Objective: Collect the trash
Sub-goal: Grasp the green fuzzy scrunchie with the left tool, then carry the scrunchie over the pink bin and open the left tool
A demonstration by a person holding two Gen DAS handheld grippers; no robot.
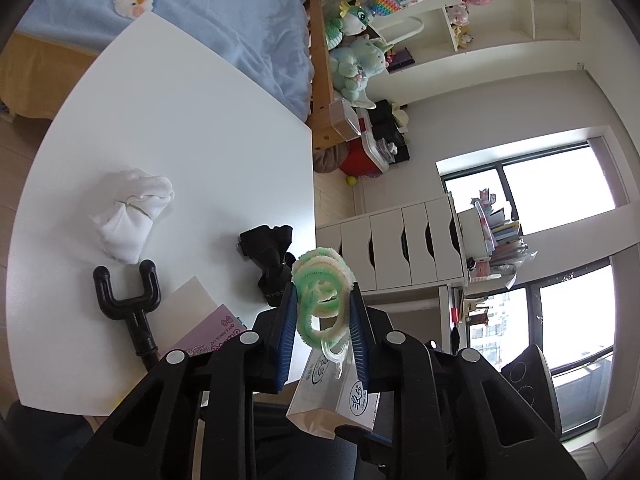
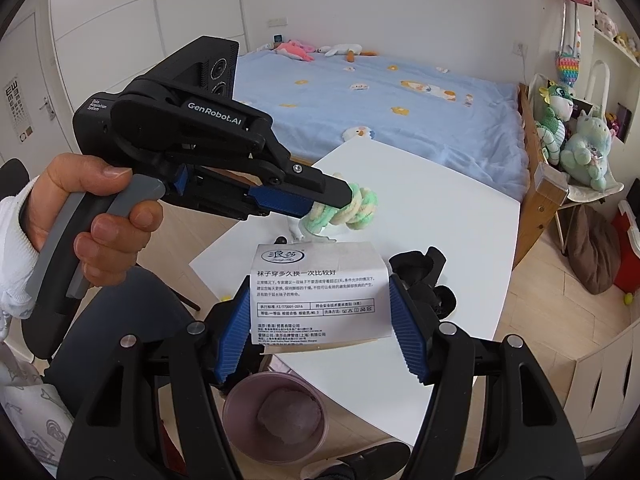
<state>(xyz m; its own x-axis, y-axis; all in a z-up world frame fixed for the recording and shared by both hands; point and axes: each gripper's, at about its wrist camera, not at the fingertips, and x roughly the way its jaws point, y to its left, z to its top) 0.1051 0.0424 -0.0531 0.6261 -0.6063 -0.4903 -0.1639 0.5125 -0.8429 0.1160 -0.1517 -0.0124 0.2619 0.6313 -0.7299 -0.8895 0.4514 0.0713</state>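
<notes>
Pulling Socks From Their Packaging

Holding the paper sock label point(image 2: 316, 292) between its blue pads, the right gripper point(image 2: 320, 312) hovers over the pink bin point(image 2: 276, 416) by the white table point(image 2: 440, 216). The left gripper point(image 1: 325, 320) is clamped on the fuzzy green-and-cream socks point(image 1: 320, 292), so separating them looks next, then dropping the label. Readable: "GenRobot.AI", "Data Acquisition System", "FZ/T73001-2016"

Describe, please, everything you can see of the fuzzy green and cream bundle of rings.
The fuzzy bundle is several loops of pipe-cleaner-like chenille, mint green and cream, twisted together. A clear plastic hook hangs below it. It is off the table, squeezed between the blue pads of the left hand-held gripper, which points at a downward slant. Just beneath it is the white printed paper bag, gripped in the right hand-held gripper.
</notes>
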